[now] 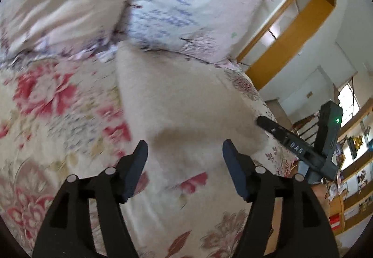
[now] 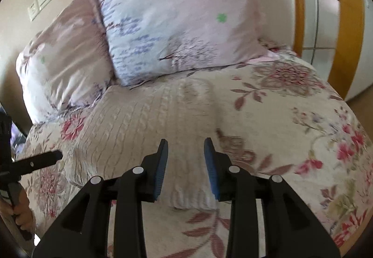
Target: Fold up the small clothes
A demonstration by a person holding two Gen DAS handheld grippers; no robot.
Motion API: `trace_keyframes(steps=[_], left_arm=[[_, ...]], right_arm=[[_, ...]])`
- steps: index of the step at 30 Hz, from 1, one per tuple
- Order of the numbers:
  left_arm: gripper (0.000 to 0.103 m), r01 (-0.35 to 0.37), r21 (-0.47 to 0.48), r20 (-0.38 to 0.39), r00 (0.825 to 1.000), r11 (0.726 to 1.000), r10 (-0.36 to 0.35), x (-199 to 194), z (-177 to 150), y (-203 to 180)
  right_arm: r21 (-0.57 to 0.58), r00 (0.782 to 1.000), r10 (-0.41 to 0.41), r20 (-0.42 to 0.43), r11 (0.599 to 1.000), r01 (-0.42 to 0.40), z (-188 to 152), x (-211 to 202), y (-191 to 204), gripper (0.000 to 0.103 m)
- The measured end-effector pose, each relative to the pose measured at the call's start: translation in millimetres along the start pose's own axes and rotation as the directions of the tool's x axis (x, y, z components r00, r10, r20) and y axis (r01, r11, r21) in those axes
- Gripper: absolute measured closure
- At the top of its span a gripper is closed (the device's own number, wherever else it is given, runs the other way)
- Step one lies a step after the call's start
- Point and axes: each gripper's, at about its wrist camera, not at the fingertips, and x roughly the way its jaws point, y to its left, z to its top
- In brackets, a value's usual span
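Left wrist view: left gripper spread, nothing between its fingers, above the cream knit garment lying on the floral bedspread.

Right wrist view: right gripper parted, released over a sleeve. Fold apparently laid; regrasping an edge comes next.

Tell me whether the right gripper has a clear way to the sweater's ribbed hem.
Probably yes: the right gripper is open, with the cream knitted sweater's ribbed hem lying just beyond its fingers, nothing between.
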Motion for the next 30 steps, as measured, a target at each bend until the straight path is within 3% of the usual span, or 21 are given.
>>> trace_keyframes(steps=[4, 7, 10, 23, 26, 30], left_arm=[[0.036, 0.001, 0.03, -0.031, 1.0, 1.0, 0.0, 23, 5, -16], [0.034, -0.014, 0.043, -0.044, 0.999, 0.999, 0.016, 36, 4, -19], [0.032, -0.029, 0.083, -0.051, 0.998, 0.996, 0.033, 42, 0, -24], [0.031, -0.005, 0.073, -0.099, 0.995, 0.997, 0.012, 55, -11, -17], [0.031, 0.0, 0.061, -0.118, 0.993, 0.998, 0.007, 46, -18, -17], [0.031, 0.055, -0.008, -0.11, 0.992, 0.998, -0.056, 21, -16, -4]], right_arm=[[-0.011, 1.0, 0.004, -0.008, 1.0, -0.004, 1, 6, 5, 0.069], [-0.017, 0.999, -0.006, -0.043, 1.0, 0.005, -2, 16, 4, 0.053], [-0.05, 0.992, -0.052, -0.119, 0.998, 0.046, -13, 36, 2, 0.052], [-0.082, 0.991, -0.085, -0.106, 0.994, 0.076, -30, 32, 3, 0.052], [-0.062, 0.989, -0.076, -0.125, 0.996, 0.069, -31, 28, -1, 0.052], [-0.001, 0.985, -0.034, -0.168, 0.999, 0.034, -24, 18, -11, 0.052]])
